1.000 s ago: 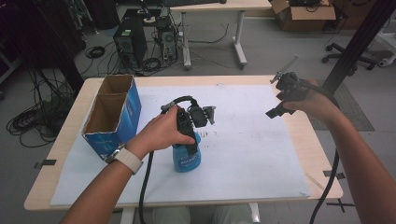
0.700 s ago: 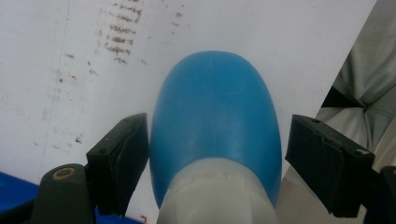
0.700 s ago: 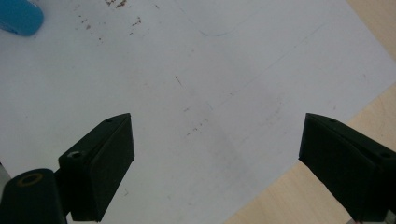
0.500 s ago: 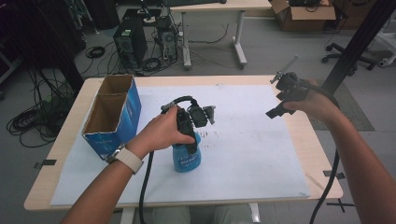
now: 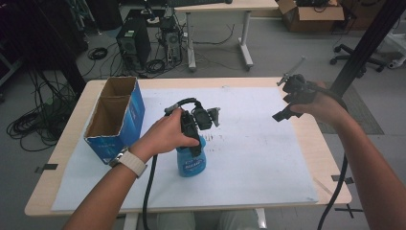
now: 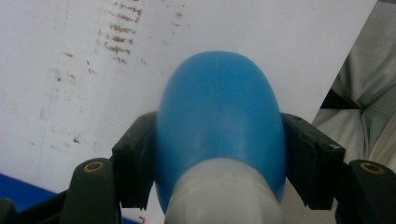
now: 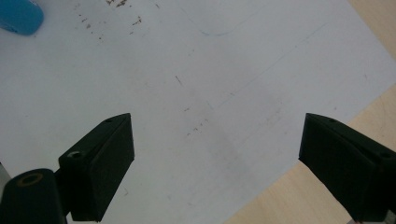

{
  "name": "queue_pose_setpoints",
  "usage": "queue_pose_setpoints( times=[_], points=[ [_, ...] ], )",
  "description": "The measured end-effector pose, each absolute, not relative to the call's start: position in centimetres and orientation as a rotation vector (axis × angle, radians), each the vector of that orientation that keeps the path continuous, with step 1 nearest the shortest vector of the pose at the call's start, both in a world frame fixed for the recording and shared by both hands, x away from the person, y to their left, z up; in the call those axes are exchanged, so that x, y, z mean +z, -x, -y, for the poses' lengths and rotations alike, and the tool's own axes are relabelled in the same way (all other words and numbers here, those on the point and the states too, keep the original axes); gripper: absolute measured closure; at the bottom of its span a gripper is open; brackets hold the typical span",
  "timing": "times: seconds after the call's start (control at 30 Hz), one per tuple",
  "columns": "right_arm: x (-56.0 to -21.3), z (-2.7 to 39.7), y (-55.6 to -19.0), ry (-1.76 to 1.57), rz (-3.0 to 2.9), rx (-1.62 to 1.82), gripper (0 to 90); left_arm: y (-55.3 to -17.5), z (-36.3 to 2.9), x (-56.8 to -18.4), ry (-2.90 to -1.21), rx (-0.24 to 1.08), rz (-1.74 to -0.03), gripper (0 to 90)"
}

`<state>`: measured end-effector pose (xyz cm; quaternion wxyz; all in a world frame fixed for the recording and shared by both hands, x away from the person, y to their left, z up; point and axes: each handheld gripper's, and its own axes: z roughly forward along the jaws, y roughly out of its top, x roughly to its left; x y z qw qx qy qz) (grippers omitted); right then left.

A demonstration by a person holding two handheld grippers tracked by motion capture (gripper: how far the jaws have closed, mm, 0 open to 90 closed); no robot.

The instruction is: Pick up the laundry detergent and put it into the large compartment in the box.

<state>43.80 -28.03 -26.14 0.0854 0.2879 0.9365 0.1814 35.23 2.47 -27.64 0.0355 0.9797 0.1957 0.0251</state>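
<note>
A blue plastic bottle [image 5: 192, 164] stands upright on the white sheet near the table's middle. My left gripper [image 5: 194, 143] comes down from above and is shut on its upper part. In the left gripper view both black jaws press the sides of the blue bottle [image 6: 219, 107], just below its white neck [image 6: 224, 193]. My right gripper [image 5: 281, 99] hovers open over the sheet's right edge, well apart from the bottle. The right gripper view has its jaws spread wide with nothing between them [image 7: 215, 158], and the blue bottle [image 7: 18, 16] lies in its top left corner.
An open blue cardboard box [image 5: 115, 115] stands at the table's left side. A white paper sheet [image 5: 258, 158] with faint marks covers most of the wooden table [image 5: 330, 163]. Computer towers [image 5: 134, 45], cables and another desk are on the floor behind.
</note>
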Motion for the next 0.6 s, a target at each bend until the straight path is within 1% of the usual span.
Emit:
queue_pose_setpoints(
  times=[0.07,0.4,0.6],
  points=[
    [-26.13,28.05,-43.81,-0.858,-2.792,0.542,10.4,-35.27,-2.53,-27.62,-3.005,0.082,-0.606,37.0],
    [-26.30,27.99,-43.80,-0.856,-2.795,0.544,10.4,-35.25,-2.73,-27.58,-2.983,0.083,-0.624,37.6],
    [-26.45,27.91,-43.80,-0.858,-2.798,0.541,10.4,-35.37,-3.06,-27.16,-2.960,0.081,-0.683,37.8]
  ],
)
